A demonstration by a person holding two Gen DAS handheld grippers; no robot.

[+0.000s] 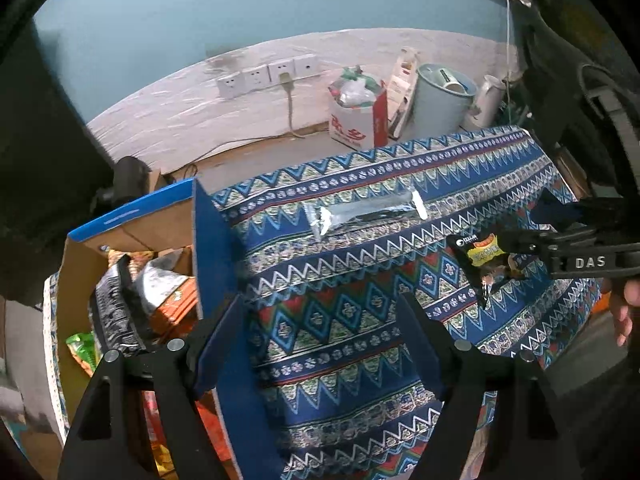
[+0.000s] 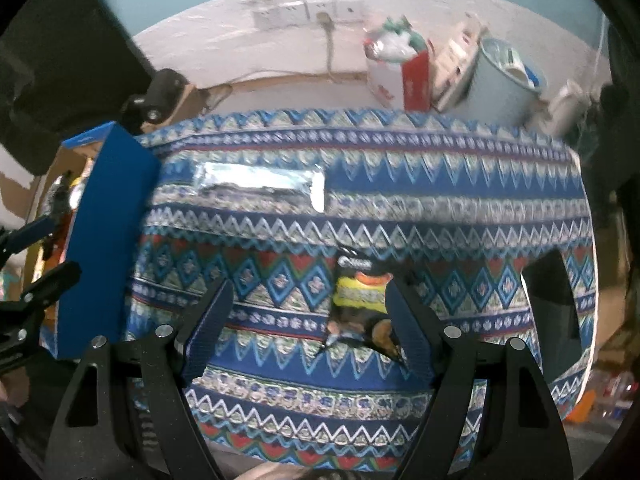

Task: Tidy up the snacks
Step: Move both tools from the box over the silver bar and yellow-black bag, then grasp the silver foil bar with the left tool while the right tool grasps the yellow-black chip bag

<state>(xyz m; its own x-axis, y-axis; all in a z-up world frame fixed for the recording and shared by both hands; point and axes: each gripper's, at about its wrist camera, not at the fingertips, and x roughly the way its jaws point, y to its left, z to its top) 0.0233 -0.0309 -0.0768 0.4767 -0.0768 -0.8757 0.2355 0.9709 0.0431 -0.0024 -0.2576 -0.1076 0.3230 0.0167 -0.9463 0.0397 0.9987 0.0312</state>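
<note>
both wrist views look steeply down, close, sharing the patterned tablecloth point(image 1: 340, 320).

Teal upper wall point(image 1: 200, 12) above a white lower band, row of white wall sockets point(image 1: 268, 74) with one cable plugged in, wooden floor point(image 1: 256, 152), pale bin point(image 1: 440, 100) and red-and-white carton point(image 1: 358, 120) far right, patterned blue tablecloth point(image 1: 340, 320) near.

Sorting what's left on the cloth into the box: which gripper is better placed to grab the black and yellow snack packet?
Right. The right gripper is open directly above the black and yellow packet. The left gripper is over bare cloth beside the box.
</note>
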